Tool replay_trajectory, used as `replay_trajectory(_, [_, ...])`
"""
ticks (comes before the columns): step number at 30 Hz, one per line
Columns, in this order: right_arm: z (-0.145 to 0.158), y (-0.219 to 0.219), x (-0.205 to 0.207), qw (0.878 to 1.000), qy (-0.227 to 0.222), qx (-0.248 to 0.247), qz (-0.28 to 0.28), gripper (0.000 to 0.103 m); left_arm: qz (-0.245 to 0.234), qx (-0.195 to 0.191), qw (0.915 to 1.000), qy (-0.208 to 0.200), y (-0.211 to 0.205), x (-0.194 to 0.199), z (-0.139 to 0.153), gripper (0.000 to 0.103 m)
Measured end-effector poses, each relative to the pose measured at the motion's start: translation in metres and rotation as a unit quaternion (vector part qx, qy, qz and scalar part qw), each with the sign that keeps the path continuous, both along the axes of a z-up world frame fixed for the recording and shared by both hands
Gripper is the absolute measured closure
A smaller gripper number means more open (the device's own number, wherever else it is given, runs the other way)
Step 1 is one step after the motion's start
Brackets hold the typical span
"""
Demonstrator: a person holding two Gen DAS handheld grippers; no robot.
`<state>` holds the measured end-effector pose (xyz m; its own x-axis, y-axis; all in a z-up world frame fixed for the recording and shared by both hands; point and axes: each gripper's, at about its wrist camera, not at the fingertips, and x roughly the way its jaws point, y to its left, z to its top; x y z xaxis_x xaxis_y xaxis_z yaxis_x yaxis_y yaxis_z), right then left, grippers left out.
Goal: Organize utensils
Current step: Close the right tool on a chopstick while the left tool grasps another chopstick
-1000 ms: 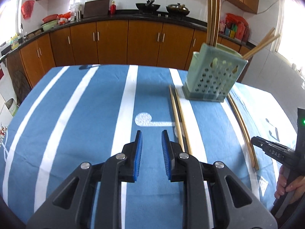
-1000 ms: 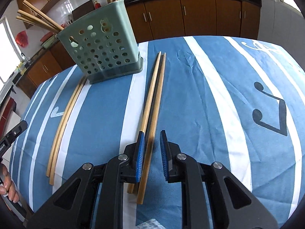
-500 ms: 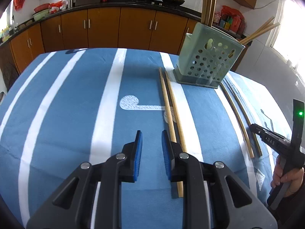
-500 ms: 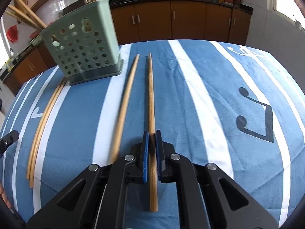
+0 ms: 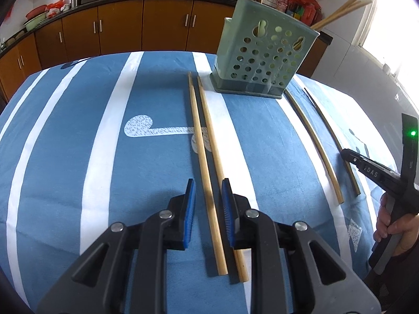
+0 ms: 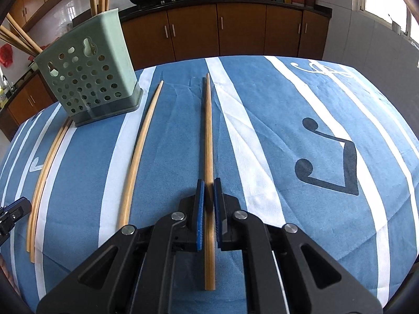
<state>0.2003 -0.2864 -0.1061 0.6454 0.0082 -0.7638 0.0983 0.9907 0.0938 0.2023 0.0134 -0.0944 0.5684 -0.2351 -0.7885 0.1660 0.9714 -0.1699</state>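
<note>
Clamping one chopstick (image 6: 208, 141) between its blue pads, the right gripper (image 6: 207, 183) points it toward the green holder (image 6: 86, 78) ahead-left, while the left gripper (image 5: 208, 183), jaws apart and gripping nothing, straddles a chopstick pair (image 5: 207, 151) lying on the striped cloth (image 5: 78, 130).

Bright daylight, blown-out window (image 5: 387, 21) glare, sharp focus, curved fisheye edges
</note>
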Motion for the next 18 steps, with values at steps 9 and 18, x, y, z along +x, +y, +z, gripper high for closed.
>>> replay_trajectory(9, [-0.001, 0.003, 0.0, 1.0, -0.004, -0.008, 0.007, 0.095, 0.012, 0.037, 0.9992, -0.005, -0.006, 0.005, -0.005, 0.086])
replay_trajectory(18, [-0.001, 0.009, 0.005, 1.0, -0.006, -0.011, 0.028, 0.095, 0.063, 0.054, 0.9965, -0.012, 0.015, 0.023, -0.005, 0.095])
